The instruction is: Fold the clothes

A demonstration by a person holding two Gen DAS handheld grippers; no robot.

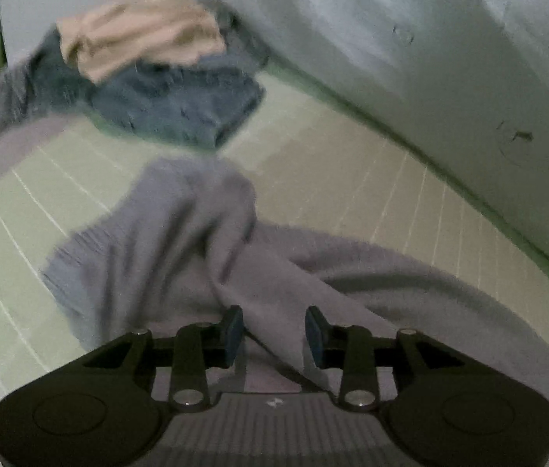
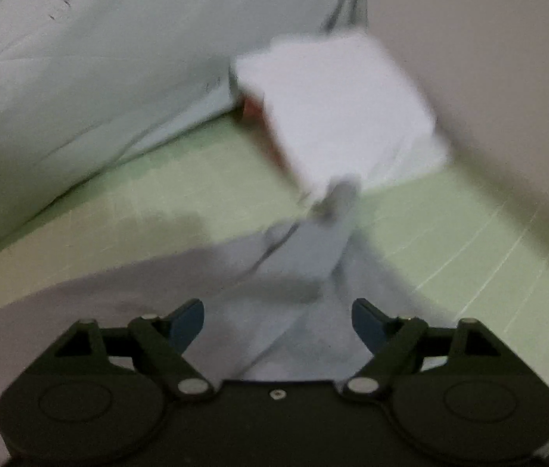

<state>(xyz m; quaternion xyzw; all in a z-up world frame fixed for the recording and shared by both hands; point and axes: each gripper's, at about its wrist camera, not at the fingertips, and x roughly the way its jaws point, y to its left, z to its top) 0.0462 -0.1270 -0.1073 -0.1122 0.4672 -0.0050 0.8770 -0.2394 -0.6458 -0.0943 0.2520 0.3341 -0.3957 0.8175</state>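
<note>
A lilac-grey knit sweater lies rumpled on the pale green bed sheet, one sleeve with a ribbed cuff bunched toward the middle. My left gripper hovers over it with its jaws apart; a fold of the sweater runs through the gap, and the blue pads do not press it. In the right wrist view the same sweater stretches away from my right gripper, whose jaws stand wide, cloth below them and nothing pinched. Both views are blurred.
A pile of folded clothes, a beige piece on a blue-grey one, sits at the far left of the bed. A pale duvet runs along the back. A white pillow leans by the wall at the far right.
</note>
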